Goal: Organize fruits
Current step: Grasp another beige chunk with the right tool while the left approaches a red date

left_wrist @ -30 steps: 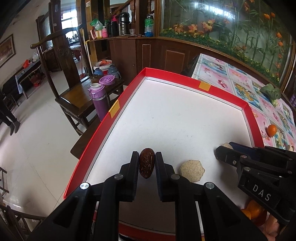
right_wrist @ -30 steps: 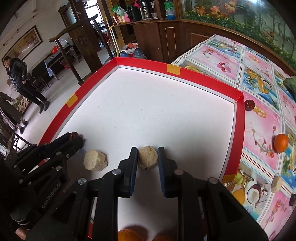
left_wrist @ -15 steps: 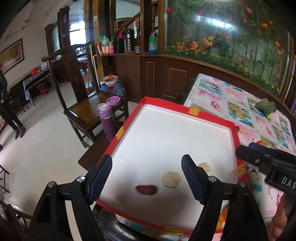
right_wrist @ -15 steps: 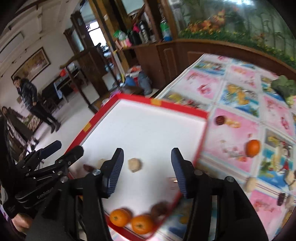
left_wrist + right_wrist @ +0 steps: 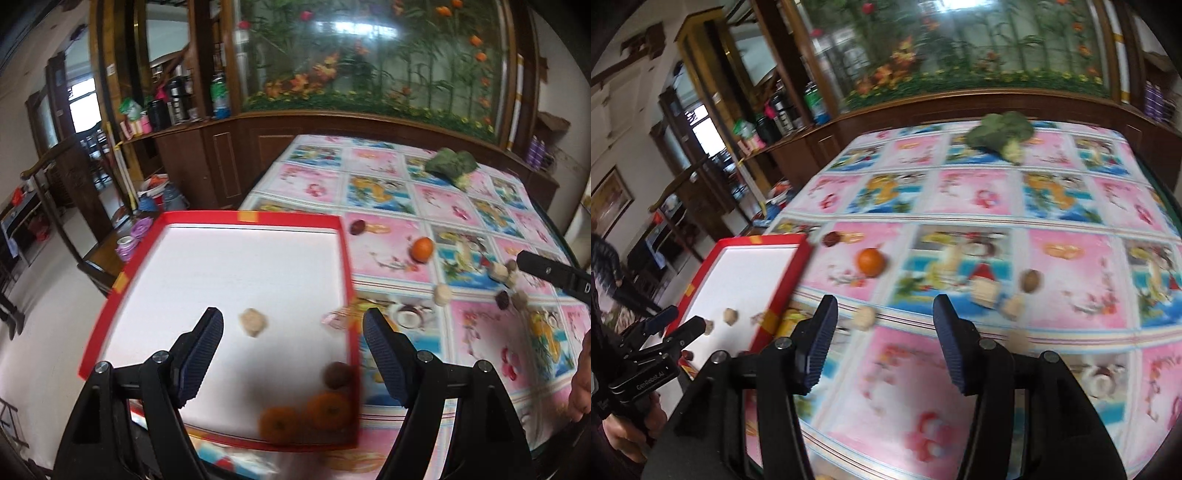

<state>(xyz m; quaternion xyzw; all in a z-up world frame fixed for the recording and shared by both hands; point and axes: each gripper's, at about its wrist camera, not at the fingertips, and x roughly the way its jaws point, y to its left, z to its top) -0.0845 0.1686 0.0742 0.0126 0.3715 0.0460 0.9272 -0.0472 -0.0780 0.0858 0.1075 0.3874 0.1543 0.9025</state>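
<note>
- My left gripper [image 5: 291,332] hangs above the near half of the red-rimmed tray [image 5: 343,266]; jaws wide apart, nothing between them.
- My right gripper [image 5: 884,325] hangs above the patterned tablecloth [image 5: 979,199], to the right of the tray; jaws wide apart, nothing held.
- In the tray: one pale beige piece [image 5: 253,322] lies on the white floor between my left fingers as seen from the left wrist; two oranges [image 5: 306,415] sit side by side in the near right corner, with a brown round fruit [image 5: 337,374] just behind them against the rim. This corner is blurred.
- On the cloth, outside the tray: an orange [image 5: 870,261], a dark red fruit [image 5: 830,239] near the tray's far corner, a brown nut-like piece [image 5: 1030,280], and several pale pieces [image 5: 984,291].
- A head of broccoli [image 5: 1001,136] lies at the far side of the table.
</note>
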